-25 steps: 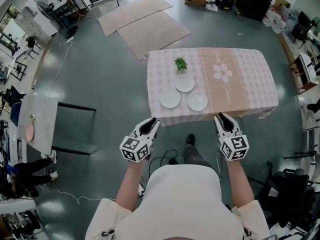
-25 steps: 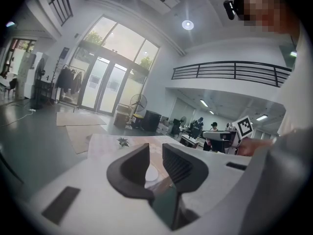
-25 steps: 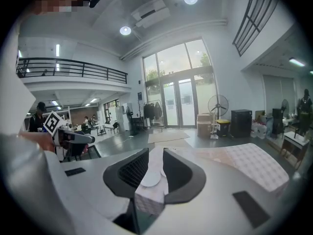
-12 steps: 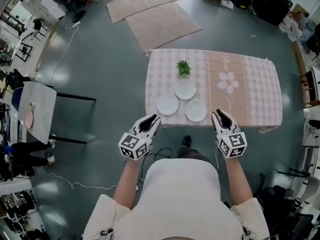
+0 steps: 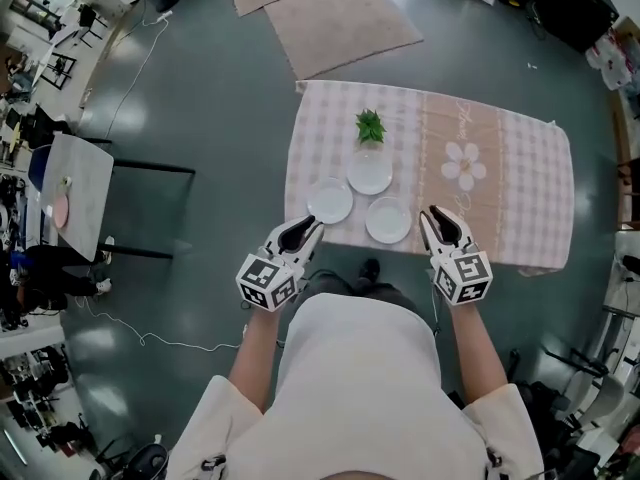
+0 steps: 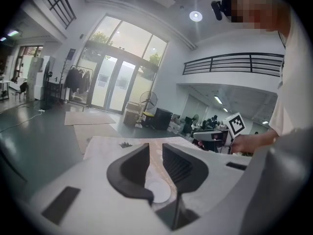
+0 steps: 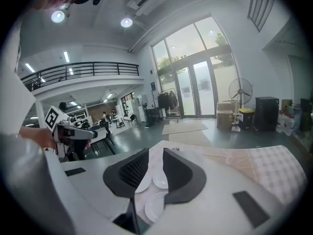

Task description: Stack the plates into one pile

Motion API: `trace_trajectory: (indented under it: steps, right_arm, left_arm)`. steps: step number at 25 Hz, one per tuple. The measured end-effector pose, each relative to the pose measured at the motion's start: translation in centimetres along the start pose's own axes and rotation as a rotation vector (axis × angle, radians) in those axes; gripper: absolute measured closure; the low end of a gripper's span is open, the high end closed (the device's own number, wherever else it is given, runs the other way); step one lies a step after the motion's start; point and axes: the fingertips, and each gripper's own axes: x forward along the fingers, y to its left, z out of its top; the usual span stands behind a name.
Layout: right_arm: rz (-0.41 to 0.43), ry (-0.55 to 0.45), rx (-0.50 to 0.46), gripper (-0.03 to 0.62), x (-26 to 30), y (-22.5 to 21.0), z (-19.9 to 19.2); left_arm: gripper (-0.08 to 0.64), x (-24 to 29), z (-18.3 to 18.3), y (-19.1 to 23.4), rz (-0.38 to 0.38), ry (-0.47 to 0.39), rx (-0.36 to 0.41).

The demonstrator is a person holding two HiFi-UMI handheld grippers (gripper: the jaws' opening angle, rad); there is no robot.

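Three white plates lie apart near the front left of a table with a pink checked cloth [image 5: 520, 188]: a left plate [image 5: 330, 201], a far plate [image 5: 370, 172] and a near plate [image 5: 388, 220]. My left gripper [image 5: 299, 232] hovers at the table's front edge, just short of the left plate, jaws open and empty. My right gripper [image 5: 441, 219] is over the front edge, right of the near plate, also open and empty. In the left gripper view one plate [image 6: 158, 190] shows beyond the left gripper [image 6: 155, 151]. The right gripper [image 7: 156, 153] frames all three, the near plate [image 7: 154, 205] lowest.
A small green plant [image 5: 370, 126] stands just behind the far plate. A flower print [image 5: 468, 164] marks the cloth's middle. Two rugs [image 5: 340, 18] lie on the floor beyond the table. A grey side table [image 5: 75, 208] and loose cables [image 5: 150, 338] are at the left.
Both grippers have moved forward to the table's front edge with the person. The plates now lie just ahead of the jaws. Jaw gaps look unchanged.
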Motion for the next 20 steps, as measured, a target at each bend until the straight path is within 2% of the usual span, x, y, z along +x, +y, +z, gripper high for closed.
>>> trace_trajectory:
  steps: [10, 20]
  right_arm:
    - [0.005, 0.046, 0.035, 0.482, 1.2, -1.3, -1.5]
    - [-0.077, 0.084, 0.088, 0.482, 2.0, -2.4, -2.4]
  left_arm:
    - [0.472, 2.1, -0.3, 0.9, 0.009, 0.056, -0.023]
    - [0.472, 6.8, -1.1, 1.2, -0.129, 0.137, 0.001]
